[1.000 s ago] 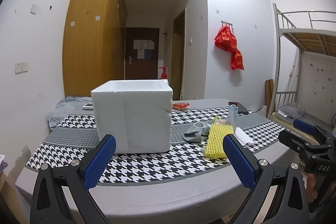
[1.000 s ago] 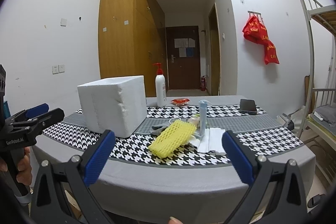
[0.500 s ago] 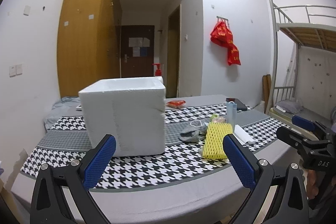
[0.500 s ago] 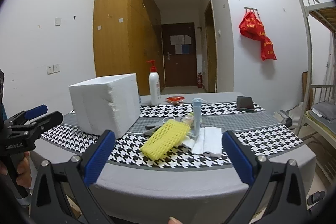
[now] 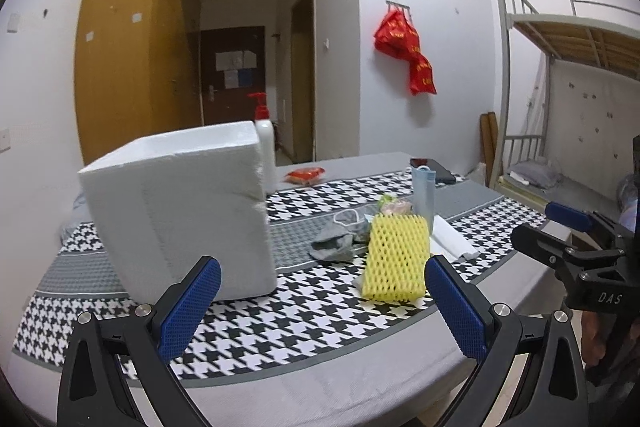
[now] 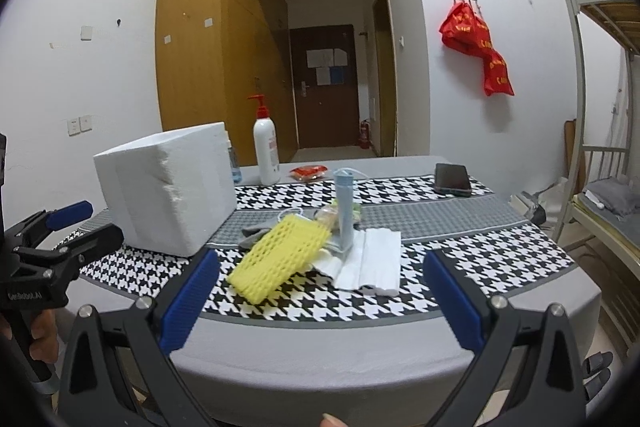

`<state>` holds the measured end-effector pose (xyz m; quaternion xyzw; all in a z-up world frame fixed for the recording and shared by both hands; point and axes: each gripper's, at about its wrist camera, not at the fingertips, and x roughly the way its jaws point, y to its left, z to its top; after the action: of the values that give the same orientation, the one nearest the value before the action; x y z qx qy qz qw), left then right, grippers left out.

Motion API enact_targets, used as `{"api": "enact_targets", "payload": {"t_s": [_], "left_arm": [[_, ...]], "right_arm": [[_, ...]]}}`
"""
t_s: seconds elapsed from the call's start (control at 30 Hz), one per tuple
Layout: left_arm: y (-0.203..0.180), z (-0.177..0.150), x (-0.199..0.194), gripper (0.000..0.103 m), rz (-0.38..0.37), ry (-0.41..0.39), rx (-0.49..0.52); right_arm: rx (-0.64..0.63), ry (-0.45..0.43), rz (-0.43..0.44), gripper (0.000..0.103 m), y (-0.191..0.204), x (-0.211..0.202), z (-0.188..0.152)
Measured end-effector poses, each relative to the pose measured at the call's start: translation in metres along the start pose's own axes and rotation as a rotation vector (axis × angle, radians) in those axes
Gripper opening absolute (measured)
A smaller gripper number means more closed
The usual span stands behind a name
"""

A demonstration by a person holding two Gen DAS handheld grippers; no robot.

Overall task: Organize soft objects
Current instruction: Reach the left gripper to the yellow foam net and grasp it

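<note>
A yellow foam net sleeve (image 5: 396, 258) (image 6: 280, 257) lies on the houndstooth cloth. Behind it lie a grey sock (image 5: 333, 246) (image 6: 256, 233), a white face mask (image 5: 349, 217), a blue mask pack (image 5: 423, 195) (image 6: 345, 205) standing upright, and white tissues (image 6: 370, 261) (image 5: 452, 237). A white foam box (image 5: 180, 211) (image 6: 168, 193) stands on the left. My left gripper (image 5: 322, 311) is open and empty near the table's front edge. My right gripper (image 6: 320, 303) is open and empty, in front of the yellow sleeve.
A pump bottle (image 6: 266, 145), a red snack packet (image 6: 308, 171) and a phone (image 6: 452, 179) sit at the table's back. A bunk bed (image 5: 560, 99) stands to the right. The table (image 6: 360, 343) has a curved grey front edge.
Both grippers have moved closer to the table and the left one has tilted. The objects look larger. Both jaws stay open.
</note>
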<state>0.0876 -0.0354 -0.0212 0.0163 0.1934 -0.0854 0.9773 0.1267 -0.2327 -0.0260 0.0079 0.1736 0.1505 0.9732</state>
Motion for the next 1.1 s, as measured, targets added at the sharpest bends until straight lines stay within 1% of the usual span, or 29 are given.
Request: {"api": "enact_targets", "payload": {"t_s": [0.17, 0.33, 0.67, 0.9, 1.1], "left_arm": [[-0.005, 0.003, 0.018, 0.102, -0.034, 0.047, -0.006], [-0.015, 0.004, 0.036, 0.102, -0.074, 0.096, 0.011], [-0.027, 0.002, 0.061, 0.102, -0.107, 0.153, 0.039], [-0.030, -0.001, 0.084, 0.102, -0.119, 0.214, 0.034], [-0.036, -0.004, 0.102, 0.095, -0.120, 0.264, 0.057]], "right_arm": [[0.007, 0.012, -0.006, 0.103, -0.006, 0.008, 0.002], [0.017, 0.030, -0.021, 0.103, -0.013, 0.019, 0.001], [0.038, 0.063, -0.027, 0.103, -0.026, 0.037, 0.001], [0.055, 0.089, -0.020, 0.103, -0.035, 0.051, 0.000], [0.064, 0.113, -0.023, 0.103, -0.043, 0.064, -0.001]]}}
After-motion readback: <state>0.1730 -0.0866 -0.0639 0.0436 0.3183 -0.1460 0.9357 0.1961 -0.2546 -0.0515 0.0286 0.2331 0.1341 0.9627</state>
